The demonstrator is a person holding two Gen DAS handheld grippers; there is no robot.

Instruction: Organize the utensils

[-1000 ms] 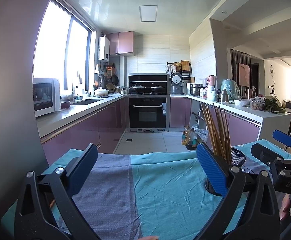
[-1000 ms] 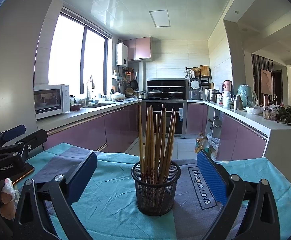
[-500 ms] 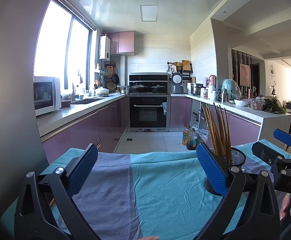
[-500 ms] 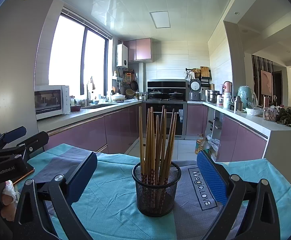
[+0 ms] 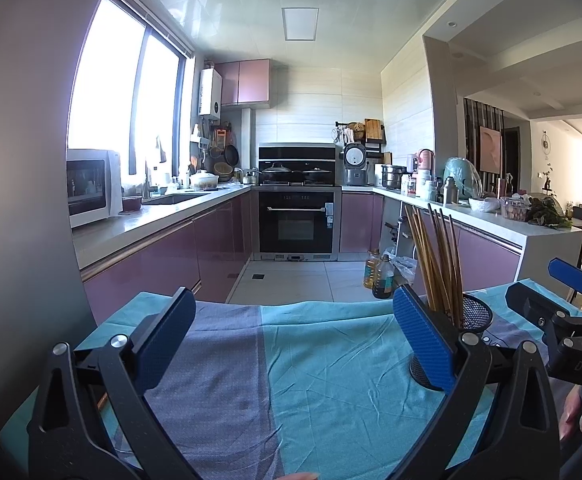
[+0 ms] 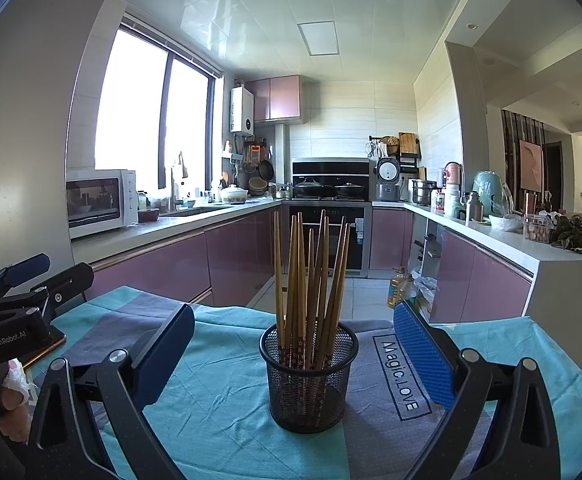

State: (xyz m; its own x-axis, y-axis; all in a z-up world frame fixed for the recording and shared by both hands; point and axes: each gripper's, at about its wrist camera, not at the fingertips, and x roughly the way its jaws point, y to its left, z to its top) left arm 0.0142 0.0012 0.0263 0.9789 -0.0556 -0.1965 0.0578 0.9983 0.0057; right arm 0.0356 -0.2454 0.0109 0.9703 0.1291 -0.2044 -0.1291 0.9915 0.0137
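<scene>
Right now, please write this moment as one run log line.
left claw: open, empty | right claw: open, facing mesh holder | chopsticks: upright in holder | cloth: under holder

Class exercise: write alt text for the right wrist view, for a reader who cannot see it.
A black mesh holder full of upright wooden chopsticks stands on a teal tablecloth, centred between the open right gripper's blue fingers. A kitchen lies behind.

Black claw [image 6: 291, 356] frames — blue textured pads [image 6: 423, 356], silver screws.
</scene>
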